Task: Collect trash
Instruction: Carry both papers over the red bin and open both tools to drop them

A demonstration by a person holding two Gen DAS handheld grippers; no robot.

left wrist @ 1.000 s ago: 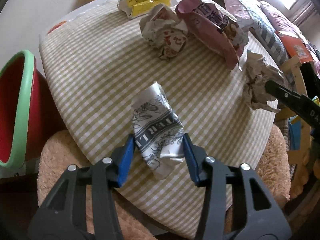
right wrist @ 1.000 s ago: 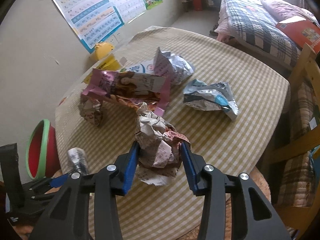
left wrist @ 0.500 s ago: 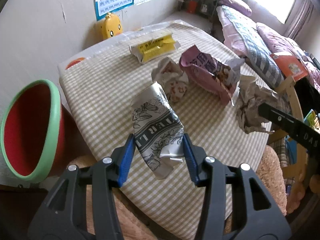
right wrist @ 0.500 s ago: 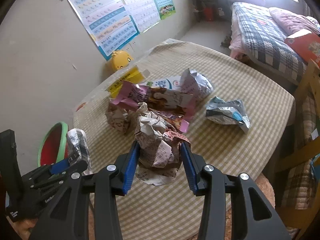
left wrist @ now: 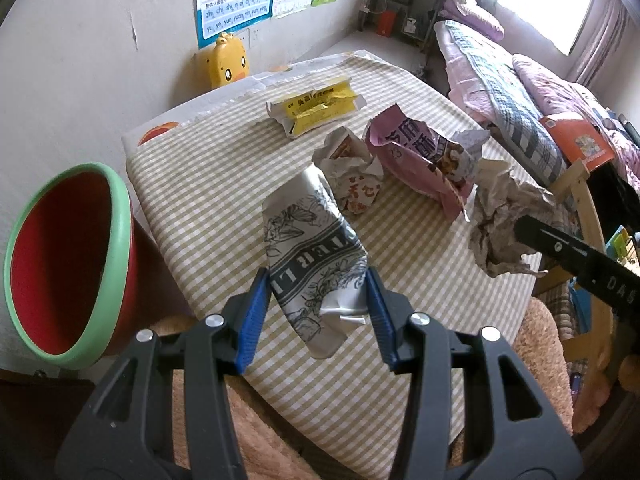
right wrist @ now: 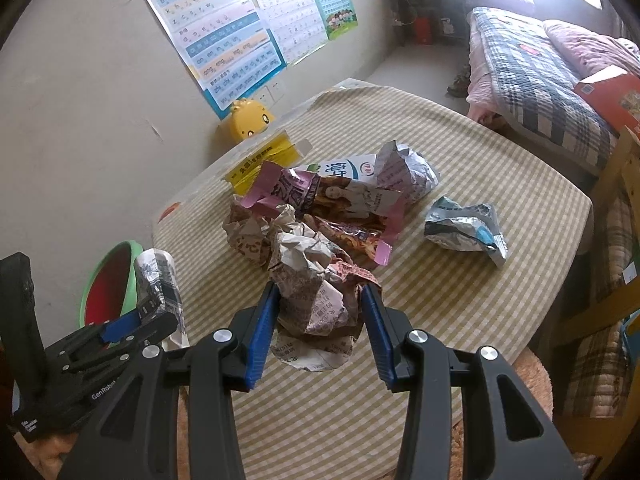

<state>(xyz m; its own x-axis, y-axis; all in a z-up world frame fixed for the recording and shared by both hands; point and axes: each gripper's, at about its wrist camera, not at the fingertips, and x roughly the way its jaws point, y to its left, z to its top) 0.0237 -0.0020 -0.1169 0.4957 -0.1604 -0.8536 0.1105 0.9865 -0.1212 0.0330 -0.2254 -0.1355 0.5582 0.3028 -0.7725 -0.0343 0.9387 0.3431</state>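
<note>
1. Left gripper (left wrist: 316,312), in its own wrist view, pinches a crumpled black-and-white printed wrapper (left wrist: 310,248) between its blue pads. Compared with a second ago, the wrapper has come up off the checked bench (left wrist: 208,184) and now hangs above its near edge. More of the room and the wall posters show, so the gripper has risen and drawn back. The red bin with a green rim (left wrist: 116,240) sits low at the left, beside the bench, and has grown larger in view; by my judgement the wrapper is being carried toward it.

2. Still lying on the bench in this view are a yellow packet (left wrist: 316,106), a crumpled paper ball (left wrist: 352,172) and a pink snack bag (left wrist: 420,156). These are not yet collected.

3. Right gripper (right wrist: 320,328), in its own wrist view, is clamped on a wad of crumpled printed paper (right wrist: 316,280), likewise lifted clear of the bench since a second ago. A silver-blue foil wrapper (right wrist: 464,228) and a milk carton (right wrist: 348,168) remain on the bench. The left gripper with its wrapper shows at lower left, near the bin.

4. Both loads are airborne, so dropping them in the bin looks like the next step.
</note>
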